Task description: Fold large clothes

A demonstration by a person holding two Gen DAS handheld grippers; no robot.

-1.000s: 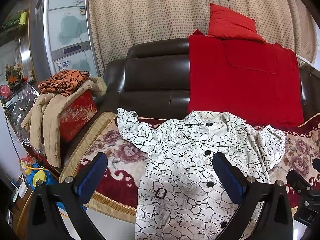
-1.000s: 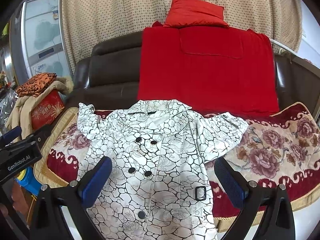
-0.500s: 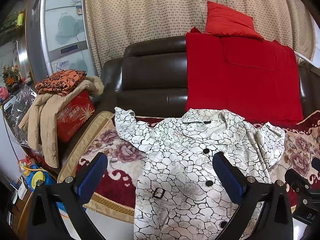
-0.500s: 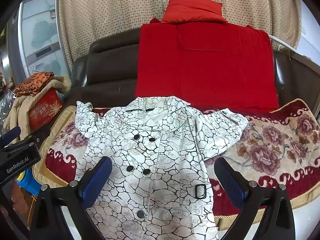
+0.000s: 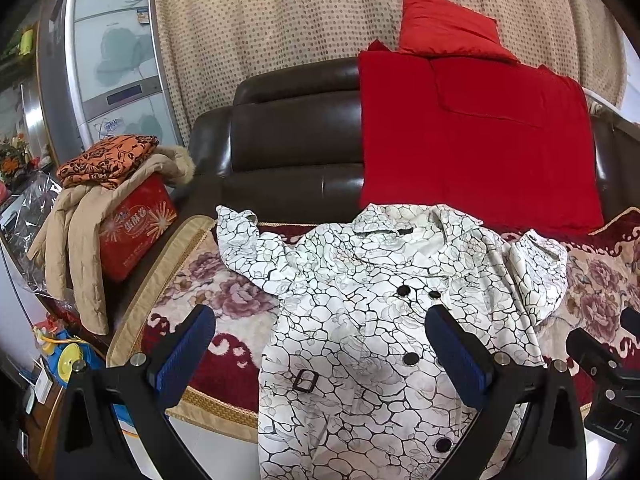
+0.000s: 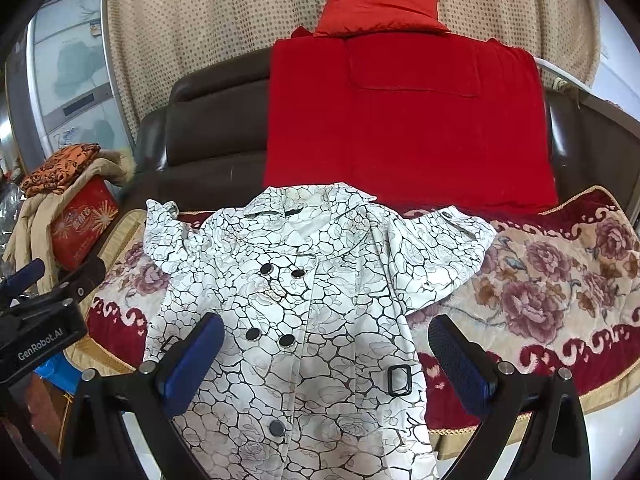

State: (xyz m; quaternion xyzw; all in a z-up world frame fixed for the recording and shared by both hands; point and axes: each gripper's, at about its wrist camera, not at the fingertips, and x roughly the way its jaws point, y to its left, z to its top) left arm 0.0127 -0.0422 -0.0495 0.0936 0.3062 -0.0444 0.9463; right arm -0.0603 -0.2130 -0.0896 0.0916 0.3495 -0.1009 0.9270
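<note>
A white coat with a black crackle print and black buttons (image 5: 360,312) (image 6: 304,304) lies face up on the floral sofa cover, collar toward the backrest, both short sleeves spread out, hem hanging over the front edge. My left gripper (image 5: 320,354) hovers open above the coat's left half, blue pads wide apart and empty. My right gripper (image 6: 326,362) is open too, above the coat's lower right front near a black buckle (image 6: 399,379). Each gripper's body shows at the edge of the other's view.
A dark leather sofa (image 5: 288,148) carries a red blanket (image 5: 476,140) and red cushion (image 5: 448,26) on its backrest. At the left armrest sit a red box (image 5: 136,224), a beige padded jacket (image 5: 76,240) and an orange patterned cloth (image 5: 108,158). A tall appliance (image 5: 108,64) stands behind.
Both grippers have eased slightly closer to the sofa and the coat; the coat itself has not moved and both stay open.
</note>
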